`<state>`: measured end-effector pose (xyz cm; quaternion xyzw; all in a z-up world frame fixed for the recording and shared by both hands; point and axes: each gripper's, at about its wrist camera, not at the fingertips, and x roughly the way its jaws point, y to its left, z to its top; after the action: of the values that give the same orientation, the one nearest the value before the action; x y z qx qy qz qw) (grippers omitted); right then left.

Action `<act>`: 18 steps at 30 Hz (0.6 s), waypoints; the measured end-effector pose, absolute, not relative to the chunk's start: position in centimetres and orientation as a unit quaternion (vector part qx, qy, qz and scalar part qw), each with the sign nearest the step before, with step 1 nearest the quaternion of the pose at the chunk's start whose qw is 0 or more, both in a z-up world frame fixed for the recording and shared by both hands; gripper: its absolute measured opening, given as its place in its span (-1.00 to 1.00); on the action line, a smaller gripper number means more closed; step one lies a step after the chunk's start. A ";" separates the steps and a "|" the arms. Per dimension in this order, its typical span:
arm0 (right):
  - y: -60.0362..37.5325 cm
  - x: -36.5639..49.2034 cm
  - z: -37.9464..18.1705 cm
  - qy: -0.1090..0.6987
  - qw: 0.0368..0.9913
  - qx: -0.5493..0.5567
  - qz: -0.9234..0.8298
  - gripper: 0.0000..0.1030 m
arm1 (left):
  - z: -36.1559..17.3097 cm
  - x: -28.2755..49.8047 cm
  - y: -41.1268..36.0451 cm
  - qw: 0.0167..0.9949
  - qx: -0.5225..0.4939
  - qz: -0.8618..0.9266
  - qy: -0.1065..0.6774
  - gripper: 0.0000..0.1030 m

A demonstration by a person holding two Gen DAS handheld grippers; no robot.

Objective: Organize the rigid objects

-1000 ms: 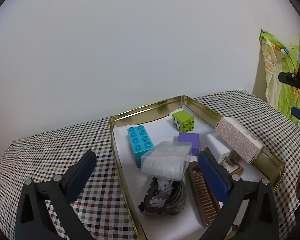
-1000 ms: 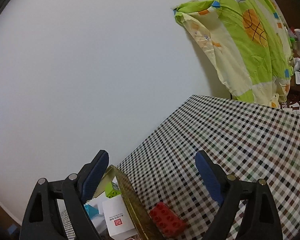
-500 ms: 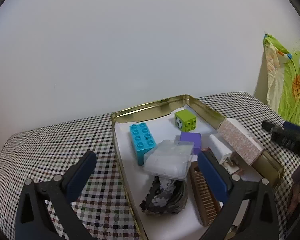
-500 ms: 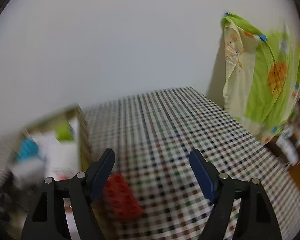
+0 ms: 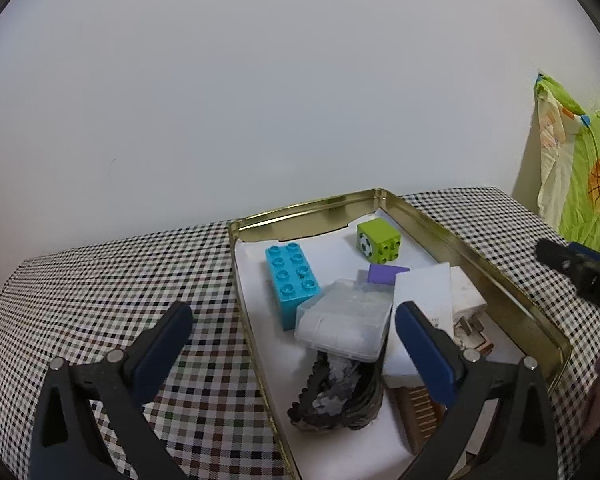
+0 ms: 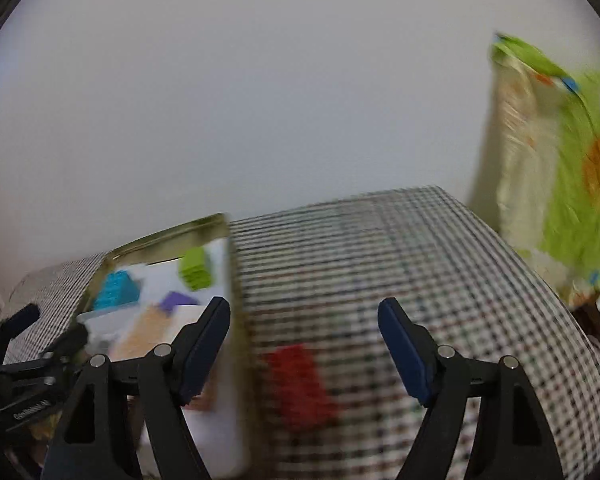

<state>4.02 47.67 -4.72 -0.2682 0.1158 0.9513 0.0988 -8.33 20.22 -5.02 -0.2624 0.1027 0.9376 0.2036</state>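
Note:
A gold tin (image 5: 460, 248) on the checked tablecloth holds a blue brick (image 5: 292, 280), a green cube (image 5: 378, 240), a purple block (image 5: 386, 274), a clear plastic case (image 5: 348, 324) and a white box (image 5: 420, 292). My left gripper (image 5: 294, 324) hovers open over the tin's near end, with nothing between its fingers. A red brick (image 6: 300, 384), blurred, lies on the cloth just right of the tin's wall (image 6: 236, 280). My right gripper (image 6: 304, 312) is open above the brick, apart from it. The right gripper's tip (image 5: 580, 272) also shows beside the tin.
A black lacy piece (image 5: 340, 400) and a brown comb-like item (image 5: 420, 416) lie at the tin's near end. A green and yellow cloth (image 5: 580, 184) hangs at the right past the table edge. A white wall stands behind the table.
The patterned box has gone from the tin's right rim down into the tin. My right gripper has rolled level, its jaws have narrowed, and the red brick now lies between its fingers in view.

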 end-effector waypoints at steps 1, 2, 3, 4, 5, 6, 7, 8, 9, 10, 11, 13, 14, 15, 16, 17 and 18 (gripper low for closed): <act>48.7 4.3 -4.9 0.123 0.103 -0.272 0.949 0.52 | -5.0 -8.2 20.3 0.204 -0.260 0.938 0.105 0.99; 48.9 4.7 -5.0 0.125 0.105 -0.276 0.947 0.52 | -5.0 -8.0 20.5 0.206 -0.255 0.939 0.107 0.99; 49.4 5.0 -5.2 0.124 0.103 -0.282 0.946 0.52 | -5.0 -7.8 20.6 0.211 -0.253 0.938 0.108 0.99; 49.8 5.0 -5.5 0.122 0.099 -0.288 0.945 0.52 | -5.0 -7.7 20.6 0.218 -0.249 0.937 0.111 0.99; 49.9 5.1 -5.8 0.119 0.095 -0.296 0.943 0.52 | -5.0 -7.5 20.8 0.223 -0.242 0.937 0.118 0.99; 49.9 5.2 -6.1 0.114 0.092 -0.308 0.940 0.52 | -5.0 -7.3 20.9 0.224 -0.235 0.937 0.126 0.99; 49.8 5.4 -6.4 0.111 0.089 -0.316 0.938 0.52 | -5.0 -7.2 21.1 0.223 -0.229 0.938 0.135 0.99; 49.6 6.0 -6.8 0.110 0.083 -0.320 0.937 0.52 | -5.0 -7.0 21.4 0.218 -0.223 0.938 0.148 0.99; 49.5 6.3 -7.0 0.112 0.078 -0.325 0.936 0.52 | -5.1 -7.2 21.7 0.215 -0.221 0.938 0.157 0.99; 49.7 6.4 -6.8 0.115 0.074 -0.327 0.935 0.52 | -5.2 -7.2 21.8 0.214 -0.219 0.938 0.163 0.98; 49.7 6.6 -6.9 0.117 0.068 -0.329 0.935 0.52 | -5.2 -7.2 21.9 0.213 -0.217 0.938 0.168 0.98; 49.3 6.5 -7.0 0.118 0.062 -0.335 0.933 0.52 | -5.3 -7.3 22.0 0.202 -0.213 0.938 0.182 0.98; 49.1 6.4 -7.1 0.114 0.063 -0.338 0.932 0.52 | -5.3 -7.6 21.9 0.196 -0.216 0.938 0.186 0.98; 48.7 6.4 -7.3 0.107 0.062 -0.343 0.931 0.52 | -5.3 -7.9 21.7 0.191 -0.219 0.939 0.186 0.98; 48.3 6.3 -7.6 0.104 0.061 -0.347 0.930 0.52 | -5.2 -8.2 21.4 0.187 -0.223 0.939 0.183 0.97; 48.1 6.3 -7.7 0.102 0.058 -0.351 0.929 0.52 | -5.2 -8.7 21.1 0.184 -0.228 0.939 0.179 0.97; 47.8 6.2 -7.8 0.101 0.054 -0.355 0.928 0.52 | -5.1 -9.3 20.7 0.183 -0.237 0.939 0.171 0.97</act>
<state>6.18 47.83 -7.84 -0.3550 0.1011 0.9278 0.0539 -9.28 20.72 -5.06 -0.2374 0.1707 0.9386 0.1831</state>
